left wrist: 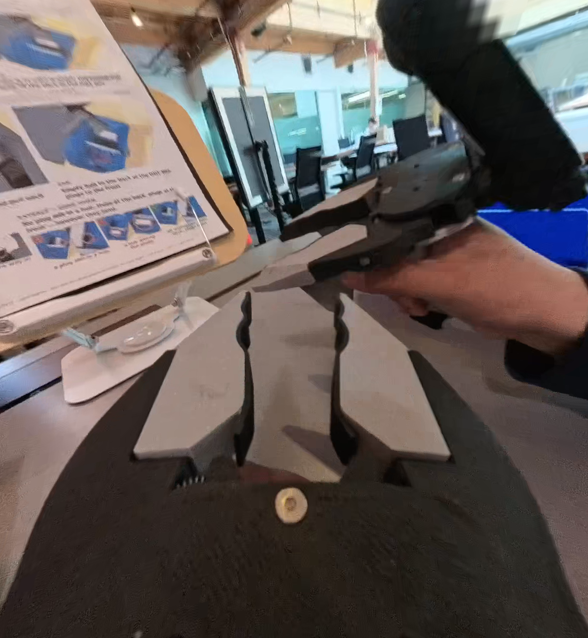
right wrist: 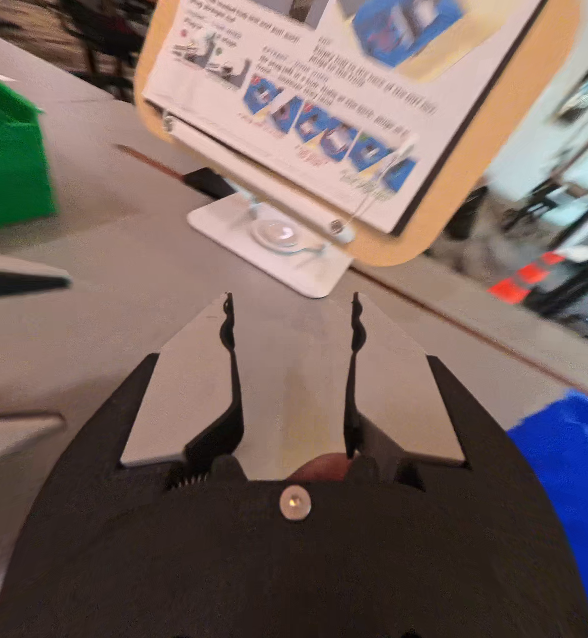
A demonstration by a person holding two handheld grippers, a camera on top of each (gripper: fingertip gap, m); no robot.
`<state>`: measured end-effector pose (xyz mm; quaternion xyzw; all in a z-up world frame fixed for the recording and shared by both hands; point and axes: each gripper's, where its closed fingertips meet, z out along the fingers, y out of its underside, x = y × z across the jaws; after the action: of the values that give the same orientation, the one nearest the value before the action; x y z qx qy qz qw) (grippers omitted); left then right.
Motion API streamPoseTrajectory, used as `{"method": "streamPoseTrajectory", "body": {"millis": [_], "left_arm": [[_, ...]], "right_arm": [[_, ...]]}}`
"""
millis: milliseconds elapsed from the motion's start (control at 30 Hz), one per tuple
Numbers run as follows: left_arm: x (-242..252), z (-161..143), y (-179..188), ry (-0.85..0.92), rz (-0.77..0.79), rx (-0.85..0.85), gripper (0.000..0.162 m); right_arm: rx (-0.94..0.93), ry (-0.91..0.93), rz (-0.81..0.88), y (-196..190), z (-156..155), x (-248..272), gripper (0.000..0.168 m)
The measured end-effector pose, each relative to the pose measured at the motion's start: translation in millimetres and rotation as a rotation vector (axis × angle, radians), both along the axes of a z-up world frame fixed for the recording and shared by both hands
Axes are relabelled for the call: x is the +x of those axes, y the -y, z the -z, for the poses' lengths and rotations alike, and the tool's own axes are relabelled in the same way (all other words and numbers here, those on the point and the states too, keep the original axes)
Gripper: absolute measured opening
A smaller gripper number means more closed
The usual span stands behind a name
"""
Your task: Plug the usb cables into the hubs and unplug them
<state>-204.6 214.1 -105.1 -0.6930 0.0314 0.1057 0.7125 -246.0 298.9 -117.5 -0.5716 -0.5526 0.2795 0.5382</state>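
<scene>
Bins, green (right wrist: pixel 6 165) and blue (right wrist: pixel 575 483), flank both empty, parted grippers.

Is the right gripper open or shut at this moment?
Open. In the right wrist view, the right gripper shows bare table between its fingers, holding nothing.

Matt grey tabletop (right wrist: pixel 120 276), glossy paper sheet (left wrist: pixel 78 172) on clear plastic stand (right wrist: pixel 268 248), matt black tongs (left wrist: pixel 292 300).

The usb cables and hubs lie outside both views.
</scene>
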Motion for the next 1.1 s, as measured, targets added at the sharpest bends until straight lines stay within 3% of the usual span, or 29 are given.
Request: {"method": "streamPoseTrajectory", "body": {"millis": [100, 267, 433, 600, 733, 867, 933, 1000, 1100], "left_arm": [[-18, -10, 10, -0.079, -0.164, 0.088, 0.037], [-39, 10, 8, -0.051, -0.271, -0.034, 0.055], [-55, 35, 26, 0.096, -0.346, -0.178, 0.062], [-39, 37, 84, 0.122, -0.314, -0.268, 0.063], [-50, -10, 149, 0.092, -0.37, -0.259, 0.059], [-113, -78, 217, -0.086, -0.606, -0.261, 0.051], [-160, -95, 241, -0.113, -0.709, -0.329, 0.05], [-204, -89, 250, -0.094, -0.75, -0.455, 0.05], [-246, -57, 240, -0.078, -0.654, -0.682, 0.045]], "right_arm": [[0.135, -0.078, 0.04, 1, -14, 4, 0.062], [0.242, -0.078, 0.021, 17, -13, 0, 0.061], [0.166, -0.027, 0.005, 16, 3, -2, 0.073], [0.082, 0.035, -0.013, 14, 17, -6, 0.081], [0.098, 0.029, -0.031, 21, 11, -5, 0.08], [0.137, 0.016, -0.054, 33, 5, -4, 0.077], [0.15, 0.02, -0.058, 36, 6, -3, 0.076], [0.147, 0.026, -0.063, 38, 7, -4, 0.076], [0.14, 0.04, -0.066, 36, 10, -4, 0.076]]}}
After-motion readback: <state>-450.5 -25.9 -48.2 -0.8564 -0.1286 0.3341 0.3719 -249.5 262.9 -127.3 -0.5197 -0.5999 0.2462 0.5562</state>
